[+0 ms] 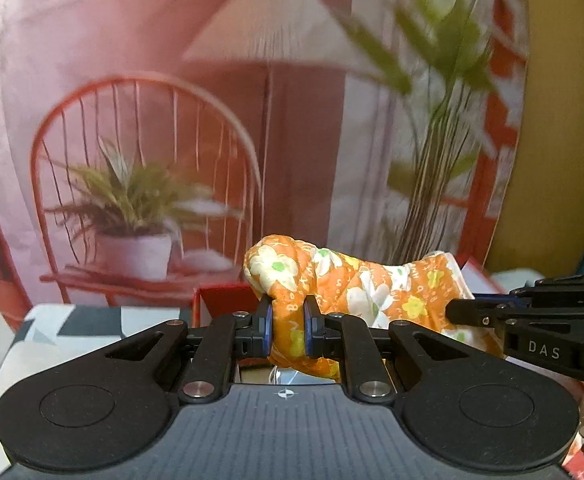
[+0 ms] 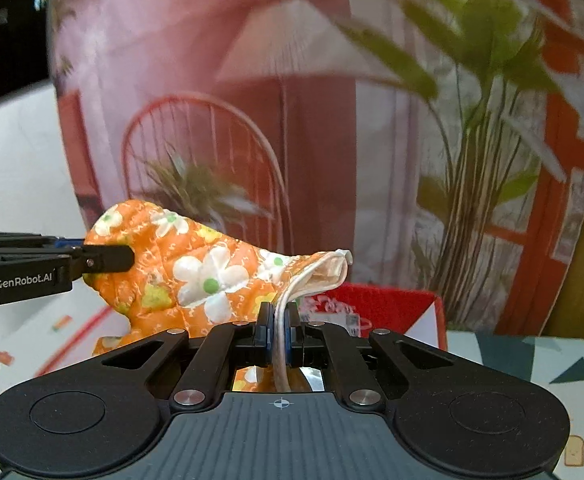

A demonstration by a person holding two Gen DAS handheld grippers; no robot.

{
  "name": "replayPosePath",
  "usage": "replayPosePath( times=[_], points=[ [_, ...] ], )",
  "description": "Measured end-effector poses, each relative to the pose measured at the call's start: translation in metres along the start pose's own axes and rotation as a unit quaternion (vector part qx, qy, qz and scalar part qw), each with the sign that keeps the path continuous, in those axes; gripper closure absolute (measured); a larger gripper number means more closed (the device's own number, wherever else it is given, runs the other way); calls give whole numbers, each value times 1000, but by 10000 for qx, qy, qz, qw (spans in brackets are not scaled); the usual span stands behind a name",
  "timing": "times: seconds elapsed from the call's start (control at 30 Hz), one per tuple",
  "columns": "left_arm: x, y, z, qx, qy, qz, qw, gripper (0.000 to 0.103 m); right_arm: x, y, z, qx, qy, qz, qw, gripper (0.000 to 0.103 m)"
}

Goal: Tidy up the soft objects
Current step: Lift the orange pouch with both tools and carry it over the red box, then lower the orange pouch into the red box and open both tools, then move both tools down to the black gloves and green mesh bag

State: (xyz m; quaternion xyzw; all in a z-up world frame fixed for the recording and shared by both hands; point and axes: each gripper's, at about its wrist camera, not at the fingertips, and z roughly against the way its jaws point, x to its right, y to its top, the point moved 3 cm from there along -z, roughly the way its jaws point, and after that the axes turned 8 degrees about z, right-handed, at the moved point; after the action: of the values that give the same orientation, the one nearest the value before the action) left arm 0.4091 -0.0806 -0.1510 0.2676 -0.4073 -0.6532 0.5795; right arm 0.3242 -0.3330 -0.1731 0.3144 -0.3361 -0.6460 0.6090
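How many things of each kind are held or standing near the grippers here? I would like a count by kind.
Orange flowered quilted oven mitt: 1
Red cardboard box: 1
Black two-finger gripper, left and right, each shut on the mitt: 2
Total: 4

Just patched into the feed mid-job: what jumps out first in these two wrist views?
The orange flowered oven mitt, held up in mid-air between both tools: the left hand-held gripper is shut on its closed end, and the right hand-held gripper pinches the white-trimmed cuff. Behind it hangs a big pink printed backdrop showing a chair, lamp and plants, with a red box just below the mitt.
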Motion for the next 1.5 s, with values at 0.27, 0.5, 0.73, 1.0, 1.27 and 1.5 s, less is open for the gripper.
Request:
replayPosePath(
  times=[0.27,0.5,0.73,1.0,1.27,1.5],
  points=[
    [1,-18,-44,-906,-62,-261,9955,87,10,-20,-46,-949,-238,-452,9942,98],
    [-5,-19,-48,-1025,-78,-154,9946,76,16,-24,-57,-1320,-313,-706,9882,98],
    [-5,-12,-32,-818,-12,-174,9965,36,21,-25,-53,-1332,-693,-881,9847,78],
    [-3,-15,20,-459,-246,-199,9984,36,15,-29,-6,-403,-632,-944,9927,62],
    [-13,-46,84,-170,-385,64,9991,37,1,-47,75,512,-468,-828,9941,62],
    [-25,-96,113,-367,-502,253,9977,37,-19,-81,127,809,-299,-730,9936,61]
  ],
)
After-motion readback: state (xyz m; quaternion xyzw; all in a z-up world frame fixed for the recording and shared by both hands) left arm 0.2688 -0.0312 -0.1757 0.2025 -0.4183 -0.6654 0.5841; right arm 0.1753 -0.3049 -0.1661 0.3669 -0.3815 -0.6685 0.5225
